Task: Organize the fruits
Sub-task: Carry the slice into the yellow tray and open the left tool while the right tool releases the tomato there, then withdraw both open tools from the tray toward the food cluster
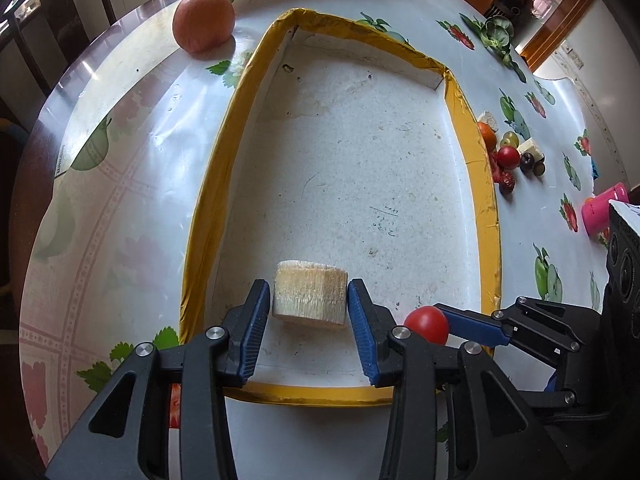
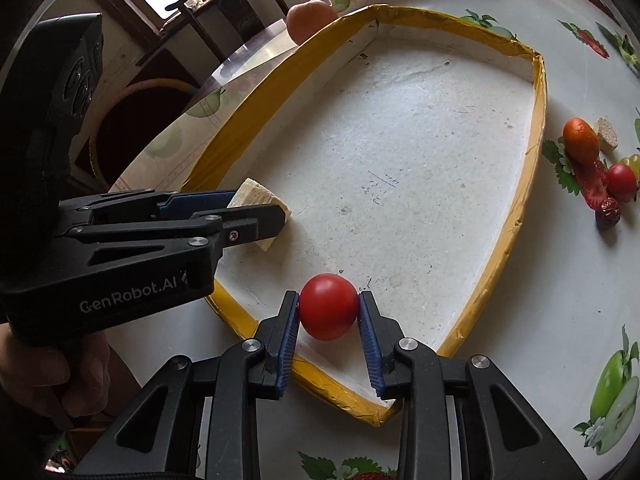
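A shallow white tray with a yellow rim [image 1: 208, 200] [image 2: 536, 128] lies on the fruit-print table. My left gripper [image 1: 308, 300] is shut on a pale banana chunk [image 1: 309, 296], low over the tray's near end; the chunk also shows in the right wrist view [image 2: 256, 196]. My right gripper [image 2: 329, 307] is shut on a small red tomato [image 2: 329, 306] above the tray's near rim; the tomato shows in the left wrist view [image 1: 427, 323] too. A pile of small fruits [image 1: 510, 156] [image 2: 596, 164] lies on the table right of the tray.
A large orange-pink fruit [image 1: 204, 20] [image 2: 310, 20] stands beyond the tray's far left corner. A green vegetable [image 1: 496, 32] lies at the far right. A pink container [image 1: 602, 208] stands at the right. Chairs stand past the table edge on the left.
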A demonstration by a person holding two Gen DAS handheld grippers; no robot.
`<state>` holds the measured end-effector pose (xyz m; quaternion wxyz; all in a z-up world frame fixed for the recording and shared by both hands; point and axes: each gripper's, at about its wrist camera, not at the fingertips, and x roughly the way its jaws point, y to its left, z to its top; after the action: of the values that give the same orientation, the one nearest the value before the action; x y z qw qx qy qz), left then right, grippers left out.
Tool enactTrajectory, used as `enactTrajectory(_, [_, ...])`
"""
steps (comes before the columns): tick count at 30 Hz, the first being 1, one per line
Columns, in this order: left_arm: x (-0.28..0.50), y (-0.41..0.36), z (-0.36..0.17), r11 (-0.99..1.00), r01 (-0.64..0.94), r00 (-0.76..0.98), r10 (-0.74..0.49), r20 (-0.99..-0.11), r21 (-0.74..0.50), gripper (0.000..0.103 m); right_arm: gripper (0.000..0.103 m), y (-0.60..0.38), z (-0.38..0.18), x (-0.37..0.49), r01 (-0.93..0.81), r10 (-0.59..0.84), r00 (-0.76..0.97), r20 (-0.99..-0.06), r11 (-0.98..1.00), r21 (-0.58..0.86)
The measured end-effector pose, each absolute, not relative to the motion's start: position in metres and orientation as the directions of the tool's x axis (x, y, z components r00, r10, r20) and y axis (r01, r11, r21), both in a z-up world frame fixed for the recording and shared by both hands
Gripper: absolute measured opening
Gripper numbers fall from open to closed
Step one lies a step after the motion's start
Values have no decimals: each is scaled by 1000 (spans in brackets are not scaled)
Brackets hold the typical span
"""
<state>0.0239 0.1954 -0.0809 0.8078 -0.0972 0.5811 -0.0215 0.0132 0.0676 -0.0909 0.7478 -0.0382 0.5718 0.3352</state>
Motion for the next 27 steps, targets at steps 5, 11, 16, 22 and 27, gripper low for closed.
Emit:
enactTrajectory(5, [24,188,-69,986,-57,350,-127,-928,-156,54,51,60,-76,13,-547,460,156,-874,777,311])
enactTrajectory(11, [25,182,-54,986,-48,374,-133,-918,-162,54,55,37,-46,7,-543,497,219,-840,777,318])
enactTrajectory(16, [25,164,-40,983,-15,393,-162,-905,-182,54,55,-3,-27,4,-495,502,307,-808,810,315])
enactTrajectory(22, [32,124,-28,977,60,401,-211,-892,-204,54,55,-67,-33,13,-338,448,361,-818,880,333])
enactTrajectory(27, [37,92,-25,968,113,389,-249,-887,-223,54,55,-110,-33,16,-252,401,403,-823,913,321])
